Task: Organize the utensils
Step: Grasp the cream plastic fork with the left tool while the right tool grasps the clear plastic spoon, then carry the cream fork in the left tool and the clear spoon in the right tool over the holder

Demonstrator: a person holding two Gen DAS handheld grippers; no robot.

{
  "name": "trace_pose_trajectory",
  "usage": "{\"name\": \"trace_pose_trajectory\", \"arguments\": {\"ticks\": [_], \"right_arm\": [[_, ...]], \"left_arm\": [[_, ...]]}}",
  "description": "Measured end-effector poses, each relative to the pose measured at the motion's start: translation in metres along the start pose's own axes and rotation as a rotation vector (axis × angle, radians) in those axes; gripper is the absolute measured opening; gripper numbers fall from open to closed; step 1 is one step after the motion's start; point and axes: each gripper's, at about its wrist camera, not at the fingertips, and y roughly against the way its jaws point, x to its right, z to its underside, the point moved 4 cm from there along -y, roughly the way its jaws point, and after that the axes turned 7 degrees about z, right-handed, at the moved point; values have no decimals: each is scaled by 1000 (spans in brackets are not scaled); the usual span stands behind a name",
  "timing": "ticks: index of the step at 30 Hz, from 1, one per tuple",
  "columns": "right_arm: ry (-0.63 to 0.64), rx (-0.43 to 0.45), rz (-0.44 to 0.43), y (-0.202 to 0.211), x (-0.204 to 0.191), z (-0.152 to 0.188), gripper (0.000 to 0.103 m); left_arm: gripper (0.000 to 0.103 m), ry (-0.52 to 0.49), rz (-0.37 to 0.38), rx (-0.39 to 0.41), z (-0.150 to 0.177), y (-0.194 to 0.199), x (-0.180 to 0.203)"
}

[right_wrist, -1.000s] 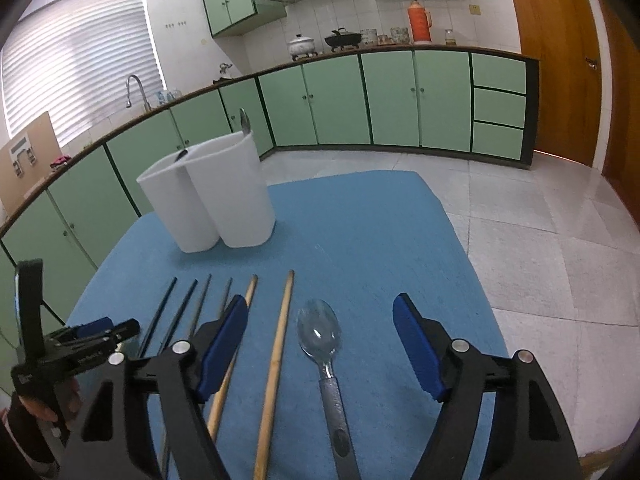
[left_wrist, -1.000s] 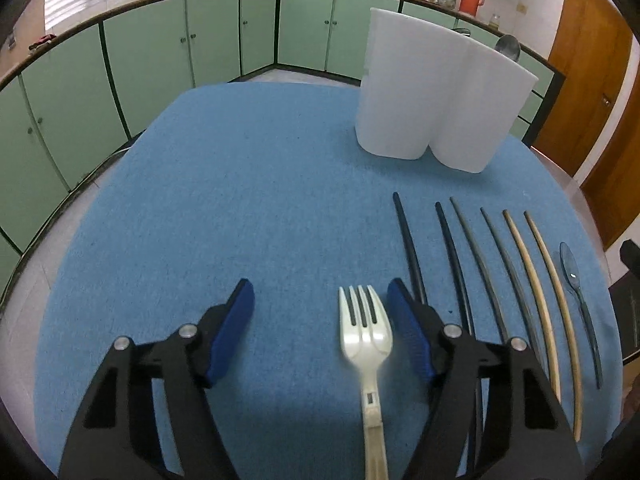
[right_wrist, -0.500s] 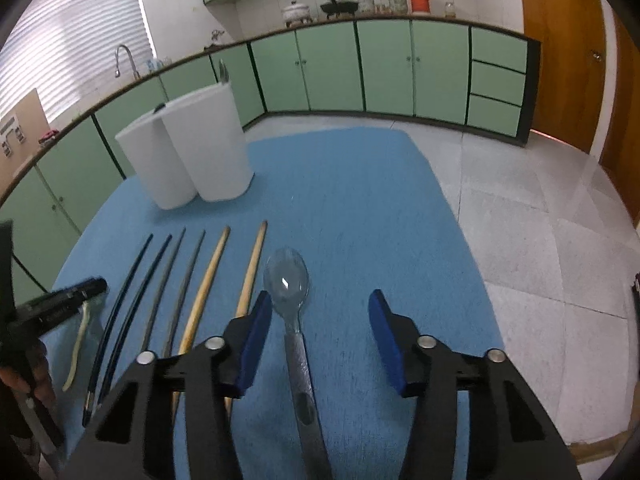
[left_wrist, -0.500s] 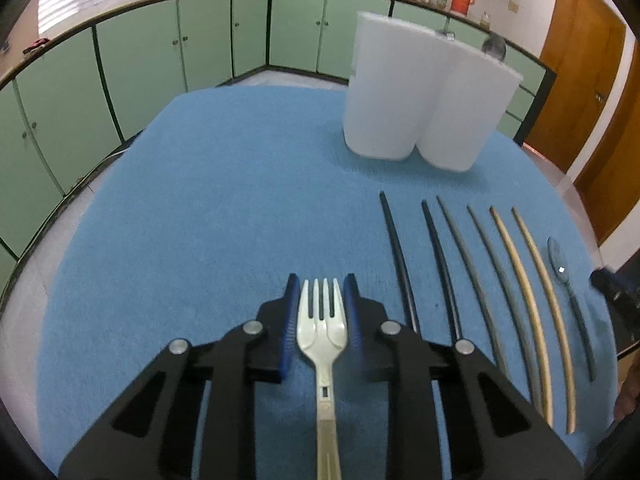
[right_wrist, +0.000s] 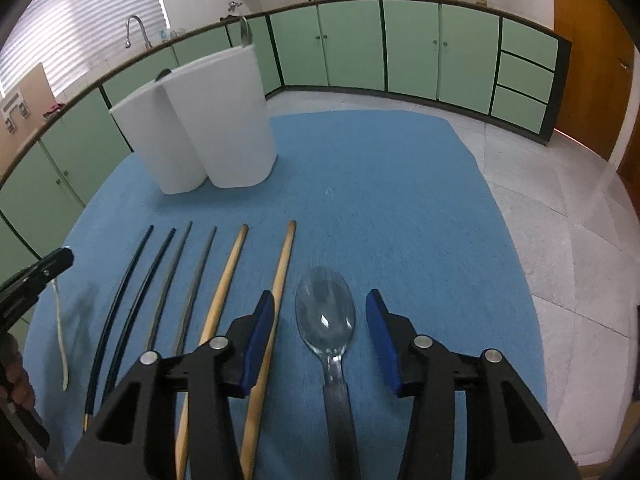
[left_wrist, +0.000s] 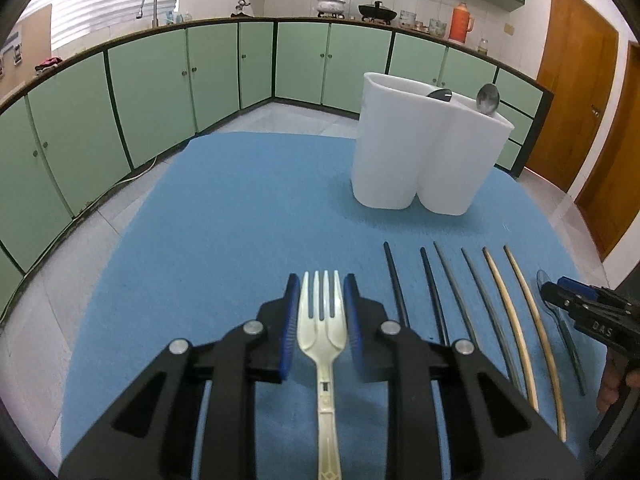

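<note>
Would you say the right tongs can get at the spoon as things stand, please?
Probably yes. The right tongs already straddle the spoon and are closing, with nothing over it; the nearest chopstick lies just outside the left pad.

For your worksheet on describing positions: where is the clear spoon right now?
In the right wrist view, the clear spoon lies on the blue cloth, just right of the wooden chopsticks, between the right tool's closing jaws, untouched.

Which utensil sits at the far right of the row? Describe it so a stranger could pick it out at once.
Start at the white two-part holder on the blue cloth, then come down to the row of six chopsticks laid side by side. Just right of the last wooden one lies the spoon, between the right gripper's closing jaws. It alone has a clear rounded bowl and a dark handle.
</note>
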Motion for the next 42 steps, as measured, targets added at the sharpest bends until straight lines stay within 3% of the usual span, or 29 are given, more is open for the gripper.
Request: {"name": "trace_pose_trajectory", "arguments": {"ticks": [9, 17, 30, 42], "right_arm": [[31, -31, 37, -16, -3, -3, 32], [28, -9, 38, -6, 2, 1, 32], [-68, 241, -96, 79, 20, -19, 32], [-80, 358, -127, 116, 14, -39, 31]], "left_arm": [[21, -8, 11, 4, 5, -2, 7], [21, -9, 15, 14, 2, 1, 6], [21, -23, 32, 145, -14, 35, 15], [21, -37, 56, 254, -37, 58, 20]]}}
